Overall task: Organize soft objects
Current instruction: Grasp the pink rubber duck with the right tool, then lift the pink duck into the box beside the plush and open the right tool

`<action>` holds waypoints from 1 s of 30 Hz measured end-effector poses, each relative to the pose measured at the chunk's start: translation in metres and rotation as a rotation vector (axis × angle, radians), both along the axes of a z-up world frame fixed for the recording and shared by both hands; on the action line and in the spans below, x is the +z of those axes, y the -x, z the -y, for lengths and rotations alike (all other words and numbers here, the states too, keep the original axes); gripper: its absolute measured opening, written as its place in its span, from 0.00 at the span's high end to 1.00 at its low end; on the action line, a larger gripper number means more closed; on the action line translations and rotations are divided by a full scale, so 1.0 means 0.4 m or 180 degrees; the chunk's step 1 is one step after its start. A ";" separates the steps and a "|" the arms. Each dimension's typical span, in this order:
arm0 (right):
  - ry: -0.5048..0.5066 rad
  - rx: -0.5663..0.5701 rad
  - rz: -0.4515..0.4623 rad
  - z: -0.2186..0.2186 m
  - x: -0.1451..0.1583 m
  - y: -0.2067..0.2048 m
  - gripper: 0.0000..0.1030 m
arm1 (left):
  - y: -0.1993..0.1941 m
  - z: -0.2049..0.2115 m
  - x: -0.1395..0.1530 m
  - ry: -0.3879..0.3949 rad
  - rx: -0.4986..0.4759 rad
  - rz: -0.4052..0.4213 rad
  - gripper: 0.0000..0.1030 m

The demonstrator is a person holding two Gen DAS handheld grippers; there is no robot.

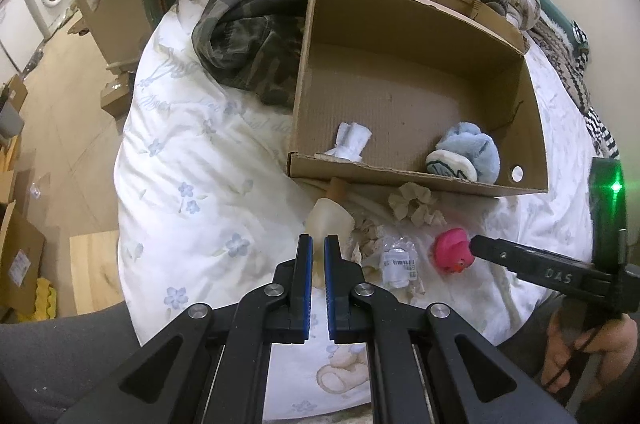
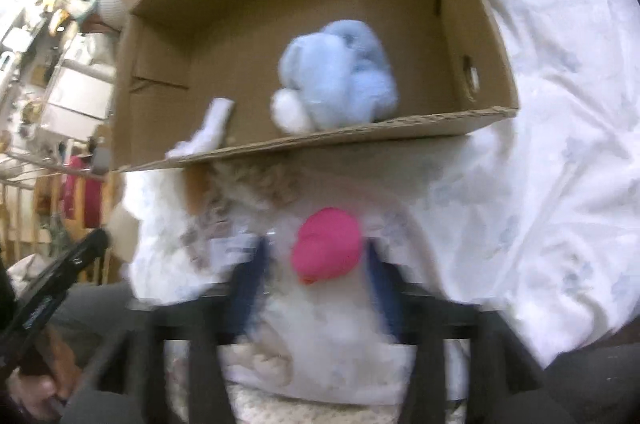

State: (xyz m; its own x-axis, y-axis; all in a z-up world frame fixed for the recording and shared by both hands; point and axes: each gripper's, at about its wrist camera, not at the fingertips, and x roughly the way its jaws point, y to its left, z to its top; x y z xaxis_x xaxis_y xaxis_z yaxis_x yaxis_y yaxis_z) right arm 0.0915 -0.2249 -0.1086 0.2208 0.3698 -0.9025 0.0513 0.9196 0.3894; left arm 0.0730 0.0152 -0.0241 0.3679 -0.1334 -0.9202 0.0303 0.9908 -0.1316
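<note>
Two soft bundles lie inside the open brown cardboard box (image 1: 404, 96), while before it the pink rubber duck (image 2: 326, 250) sits, seemingly untouched, between the right gripper's (image 2: 316, 284) parted jaws; the left gripper (image 1: 318, 264) is closed, empty.

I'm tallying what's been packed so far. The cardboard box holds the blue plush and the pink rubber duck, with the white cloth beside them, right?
Not quite. The pink rubber duck is not in the cardboard box; it lies on the bedsheet in front of it. The blue plush and the white cloth are inside. The left wrist view shows it.
</note>
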 end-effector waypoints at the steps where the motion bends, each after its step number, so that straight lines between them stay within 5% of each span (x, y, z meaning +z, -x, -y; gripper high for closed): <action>1: -0.0001 0.0000 -0.0025 -0.003 -0.009 -0.003 0.34 | -0.001 0.002 0.000 0.0000 -0.0005 0.0000 0.95; 7: 0.0071 0.0145 -0.0232 -0.037 -0.070 -0.035 0.36 | -0.002 0.011 -0.001 -0.0013 -0.0031 0.0003 0.95; 9: 0.0158 0.0206 -0.0283 -0.048 -0.087 -0.038 0.54 | -0.002 0.008 0.000 -0.0005 -0.0021 0.0007 0.95; 13: 0.0168 0.0228 -0.0189 -0.047 -0.072 -0.026 0.55 | 0.000 0.005 0.006 0.0011 0.0001 0.0035 0.95; 30: -0.0356 0.0381 0.0854 0.037 0.257 0.032 0.55 | -0.052 0.035 0.176 -0.0016 -0.0030 0.0692 0.95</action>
